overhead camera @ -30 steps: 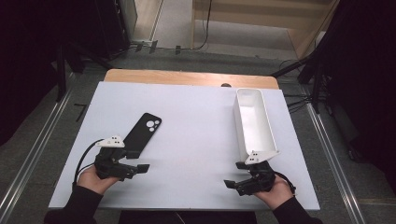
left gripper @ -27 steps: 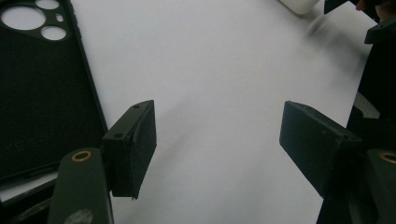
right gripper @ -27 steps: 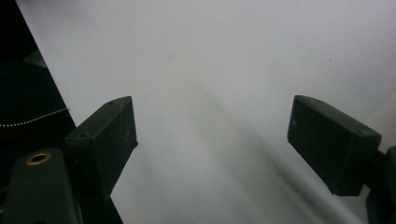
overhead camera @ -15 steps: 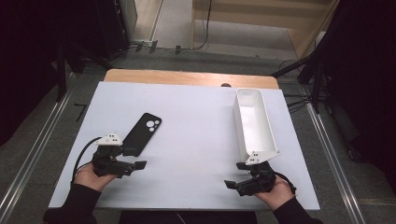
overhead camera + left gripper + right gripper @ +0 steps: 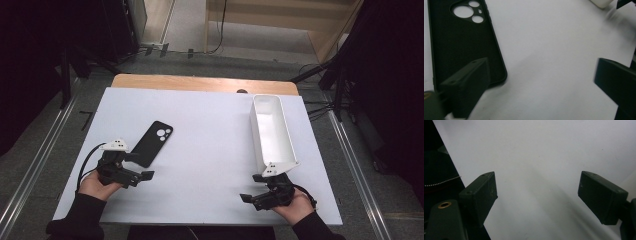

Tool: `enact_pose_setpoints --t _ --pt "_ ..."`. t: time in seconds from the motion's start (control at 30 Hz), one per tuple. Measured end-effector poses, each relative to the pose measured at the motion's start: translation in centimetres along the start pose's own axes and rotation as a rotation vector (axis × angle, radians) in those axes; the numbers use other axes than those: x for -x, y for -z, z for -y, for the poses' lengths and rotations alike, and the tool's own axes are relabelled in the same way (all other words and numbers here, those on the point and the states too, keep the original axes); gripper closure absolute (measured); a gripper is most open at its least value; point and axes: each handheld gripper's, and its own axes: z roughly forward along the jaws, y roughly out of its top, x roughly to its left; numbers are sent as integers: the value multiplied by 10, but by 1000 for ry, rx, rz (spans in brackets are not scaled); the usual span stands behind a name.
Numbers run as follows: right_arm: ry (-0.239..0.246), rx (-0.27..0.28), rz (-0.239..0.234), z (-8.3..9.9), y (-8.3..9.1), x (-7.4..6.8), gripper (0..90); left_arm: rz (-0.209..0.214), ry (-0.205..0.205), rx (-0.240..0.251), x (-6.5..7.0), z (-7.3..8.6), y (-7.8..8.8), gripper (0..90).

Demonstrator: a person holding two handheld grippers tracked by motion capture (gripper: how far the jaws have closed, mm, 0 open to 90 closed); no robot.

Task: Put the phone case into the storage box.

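A black phone case [image 5: 151, 142] lies flat on the white table, camera cut-outs at its far end. My left gripper [image 5: 141, 166] sits just at its near end, pointing right. Its jaws have just been opening and now stand wide apart. In the left gripper view the left gripper [image 5: 541, 85] has mostly bare table between its jaws, and one jaw hangs over the near corner of the phone case [image 5: 461, 42] without gripping it. My right gripper [image 5: 251, 187] rests near the front right edge, open. In the right gripper view the right gripper [image 5: 537, 195] holds nothing.
A long white tray [image 5: 256, 130] stands lengthwise at the right, its near end just beyond my right hand; its corner [image 5: 600, 2] shows far off in the left gripper view. A wooden strip [image 5: 200, 82] borders the table's far edge. Dark floor and rails surround the table.
The left gripper's jaws stand wider apart than before, and the hand has edged slightly toward the phone case. The right hand and the tray have not moved.
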Motion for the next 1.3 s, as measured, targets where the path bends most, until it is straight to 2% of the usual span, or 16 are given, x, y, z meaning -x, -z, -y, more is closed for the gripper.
enact_pose_setpoints --t 0.07,0.17,0.23,0.4,0.63,0.8,0.9,0.97,1.0,1.1,1.3 --pt "3 1 -1 0 0 0 142 -22 -15 11 2 -2 1 0" --pt "0 0 -1 0 0 0 142 -14 -16 9 0 -5 -1 0" --pt "-1 -1 0 0 0 0 142 -23 -18 -5 -1 -6 -4 0" --pt "-1 -1 -2 0 0 0 142 -64 -33 1 -3 -10 -6 9" --pt "-5 -1 -1 0 -1 0 142 -98 -23 17 -4 -17 -9 11" --pt "-3 -3 -3 0 -1 0 142 -97 -12 25 -8 -20 -11 11" --pt "1 -4 -2 0 -1 0 142 -113 2 35 -11 -24 -12 11" --pt "1 -4 -2 0 -1 0 142 -136 14 47 -12 -26 -12 57" --pt "1 -4 -2 0 -1 0 142 -145 10 46 -12 -27 -11 81" --pt "3 -6 -2 0 -1 0 142 -154 7 57 -15 -32 -11 82" --pt "2 -11 -2 0 -2 0 142 -197 -2 64 -22 -40 -13 82"
